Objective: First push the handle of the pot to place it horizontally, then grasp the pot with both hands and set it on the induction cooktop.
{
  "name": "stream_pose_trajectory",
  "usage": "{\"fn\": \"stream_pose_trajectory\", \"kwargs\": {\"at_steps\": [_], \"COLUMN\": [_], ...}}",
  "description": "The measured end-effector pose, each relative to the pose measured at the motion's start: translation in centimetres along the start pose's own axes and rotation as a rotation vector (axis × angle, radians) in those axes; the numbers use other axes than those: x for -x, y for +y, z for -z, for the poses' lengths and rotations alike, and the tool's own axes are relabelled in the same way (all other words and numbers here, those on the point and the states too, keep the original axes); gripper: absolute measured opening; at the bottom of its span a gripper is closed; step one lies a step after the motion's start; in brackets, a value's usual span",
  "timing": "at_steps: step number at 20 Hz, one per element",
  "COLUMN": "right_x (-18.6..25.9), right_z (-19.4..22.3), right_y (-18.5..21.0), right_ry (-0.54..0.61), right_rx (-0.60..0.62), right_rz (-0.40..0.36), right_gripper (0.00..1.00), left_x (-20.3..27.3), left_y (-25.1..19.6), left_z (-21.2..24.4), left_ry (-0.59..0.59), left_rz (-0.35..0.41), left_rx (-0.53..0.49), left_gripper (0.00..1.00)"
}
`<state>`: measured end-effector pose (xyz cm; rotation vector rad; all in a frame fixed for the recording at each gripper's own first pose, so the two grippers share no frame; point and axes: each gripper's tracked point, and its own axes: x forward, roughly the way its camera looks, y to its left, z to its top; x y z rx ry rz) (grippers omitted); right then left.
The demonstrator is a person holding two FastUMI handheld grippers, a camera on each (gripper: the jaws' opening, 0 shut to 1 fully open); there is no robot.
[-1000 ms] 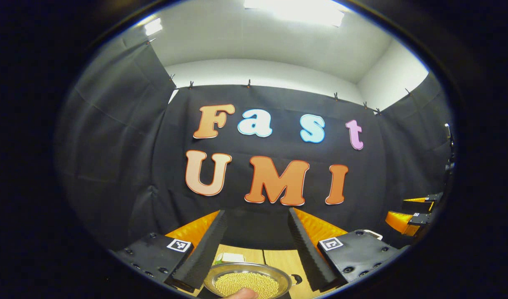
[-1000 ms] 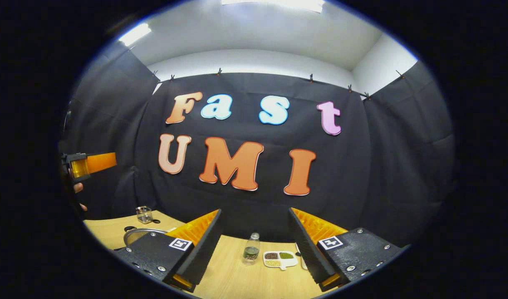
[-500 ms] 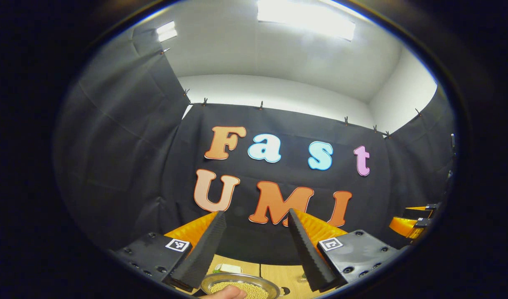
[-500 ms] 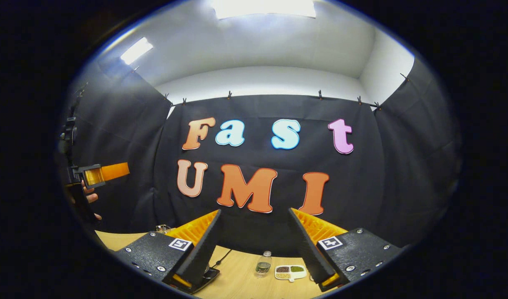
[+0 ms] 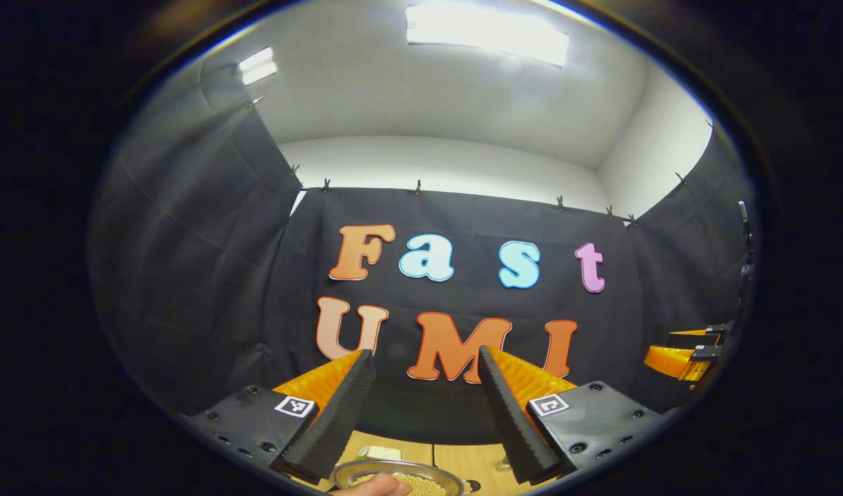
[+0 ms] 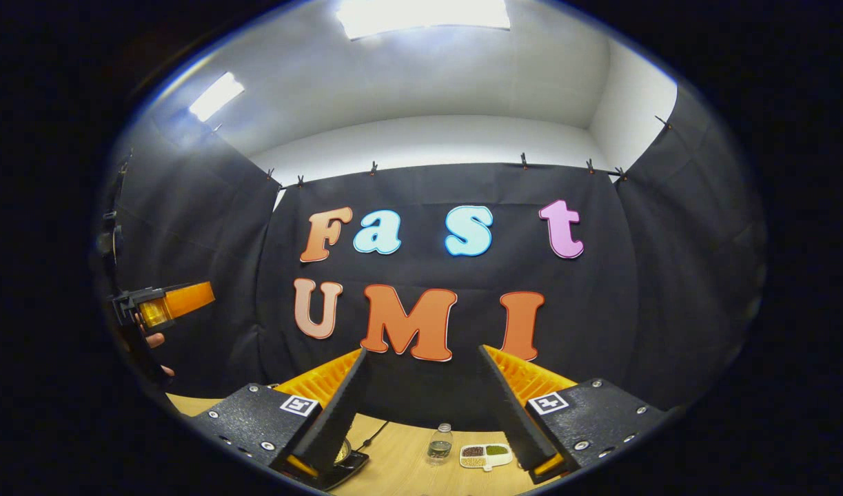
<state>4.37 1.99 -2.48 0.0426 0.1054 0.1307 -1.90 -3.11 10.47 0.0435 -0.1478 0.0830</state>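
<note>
Two tools (image 5: 421, 413) (image 6: 421, 413) agape above one pot (image 5: 393, 475).

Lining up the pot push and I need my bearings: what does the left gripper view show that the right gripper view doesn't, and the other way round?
Left gripper view: the pot of pale grains, low between the fingers of the open left gripper, with a fingertip at its near rim. Right gripper view: a small bottle, a divided dish and a dark slab with a cable, likely the cooktop, beyond the open right gripper. Both: the wooden table and the black cloth wall.
</note>
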Motion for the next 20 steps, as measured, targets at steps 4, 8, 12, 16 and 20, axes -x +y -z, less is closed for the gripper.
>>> {"fn": "stream_pose_trajectory", "kwargs": {"at_steps": [4,8,12,16,20], "right_x": [0.3,0.2,0.7,0.9,0.9], "right_z": [-0.9,-1.3,-1.7,-1.6,-1.2], "right_y": [0.5,-1.0,-1.3,-1.9,-2.2], "right_ry": [-0.030,-0.056,-0.061,-0.066,-0.061], "right_rx": [0.002,0.028,0.006,-0.005,0.010], "right_rz": [-0.016,0.024,0.028,0.038,0.045], "right_gripper": [0.95,0.95,0.95,0.95,0.95], "left_x": [0.1,-0.1,-0.1,0.1,0.3], "left_y": [-1.2,-1.7,-1.7,-1.7,-1.2], "left_z": [0.5,0.8,1.5,1.7,1.9], "left_ry": [-0.010,-0.008,0.020,0.023,0.022], "left_rz": [0.034,0.036,0.027,0.018,0.004], "left_rx": [-0.029,-0.045,-0.060,-0.066,-0.074], "left_gripper": [0.96,0.98,0.98,0.97,0.98]}}
